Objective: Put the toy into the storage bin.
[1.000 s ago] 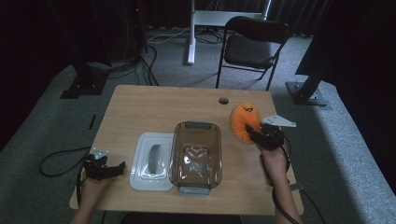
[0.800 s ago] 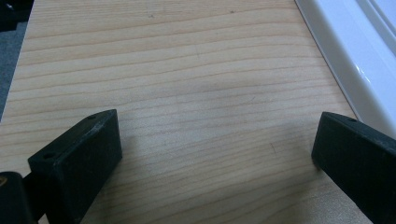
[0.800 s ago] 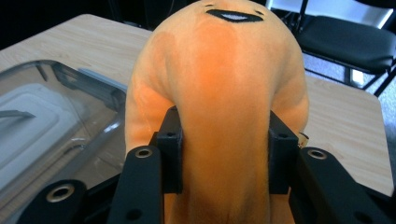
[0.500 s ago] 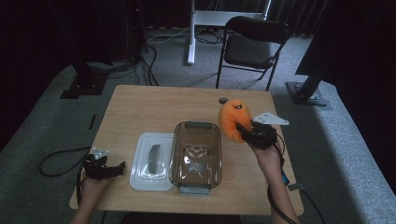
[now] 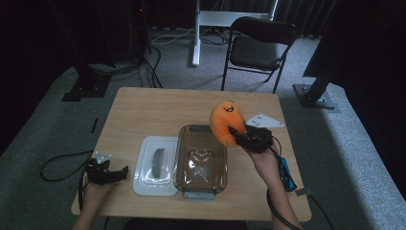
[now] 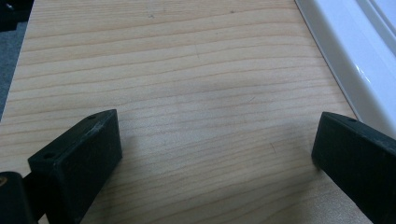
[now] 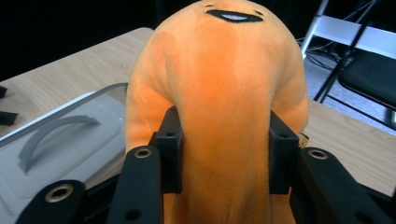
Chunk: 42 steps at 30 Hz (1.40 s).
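Dark room, wood bench [image 5: 143,108] with a folding chair [image 5: 258,45] at 12 o'clock. Right gripper [image 5: 239,135] had its fingers clamped on the orange plush toy [image 5: 224,122], held above the glass dish's [image 5: 201,160] 2 o'clock corner. Left gripper [image 5: 115,171] sat fingers wide apart, holding nothing, at 9 o'clock of the white lid [image 5: 155,165]. Risk: the soft plush could squirm out of the pinch, or snag the dish rim going in and shift it. No readable text or brands anywhere.

The right gripper [image 5: 238,135] has carried the orange plush [image 5: 225,120] up and leftward from the table's right side to the glass dish's [image 5: 184,168] far right corner.
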Available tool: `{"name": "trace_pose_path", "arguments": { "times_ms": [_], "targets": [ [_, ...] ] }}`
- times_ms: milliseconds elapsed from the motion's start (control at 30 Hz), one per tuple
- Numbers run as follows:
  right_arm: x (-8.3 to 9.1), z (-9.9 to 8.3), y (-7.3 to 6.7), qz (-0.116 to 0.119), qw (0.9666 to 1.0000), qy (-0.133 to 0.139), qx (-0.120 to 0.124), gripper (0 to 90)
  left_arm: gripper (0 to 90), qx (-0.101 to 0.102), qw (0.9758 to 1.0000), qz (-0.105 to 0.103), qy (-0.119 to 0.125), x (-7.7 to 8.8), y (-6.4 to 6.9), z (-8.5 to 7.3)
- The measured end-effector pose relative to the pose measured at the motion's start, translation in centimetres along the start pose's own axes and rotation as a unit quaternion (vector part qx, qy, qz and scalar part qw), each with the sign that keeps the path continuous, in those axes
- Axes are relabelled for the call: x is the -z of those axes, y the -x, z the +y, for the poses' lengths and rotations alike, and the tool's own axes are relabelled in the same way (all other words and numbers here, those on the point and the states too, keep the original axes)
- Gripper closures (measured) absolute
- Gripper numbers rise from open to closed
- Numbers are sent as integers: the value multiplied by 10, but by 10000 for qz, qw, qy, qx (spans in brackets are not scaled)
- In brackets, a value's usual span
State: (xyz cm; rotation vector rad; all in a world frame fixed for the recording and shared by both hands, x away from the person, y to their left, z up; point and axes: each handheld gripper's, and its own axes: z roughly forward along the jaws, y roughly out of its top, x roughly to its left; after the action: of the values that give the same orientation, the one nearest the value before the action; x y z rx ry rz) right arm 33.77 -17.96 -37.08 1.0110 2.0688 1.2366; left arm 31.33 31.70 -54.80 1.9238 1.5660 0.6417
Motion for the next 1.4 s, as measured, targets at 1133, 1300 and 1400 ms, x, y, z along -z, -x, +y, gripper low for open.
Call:
{"name": "trace_pose_path", "arguments": {
  "times_ms": [1133,1300,1400],
  "targets": [
    [-36,1,-39,717,9965,-294,324,580,19,1,10000,-1,0,0,0,0],
    [-41,-2,-42,818,9954,-376,324,575,19,1,10000,-1,0,0,0,0],
    [-44,-3,-44,833,9950,-431,347,573,20,0,10000,0,-1,0,0,0]
  ]
}}
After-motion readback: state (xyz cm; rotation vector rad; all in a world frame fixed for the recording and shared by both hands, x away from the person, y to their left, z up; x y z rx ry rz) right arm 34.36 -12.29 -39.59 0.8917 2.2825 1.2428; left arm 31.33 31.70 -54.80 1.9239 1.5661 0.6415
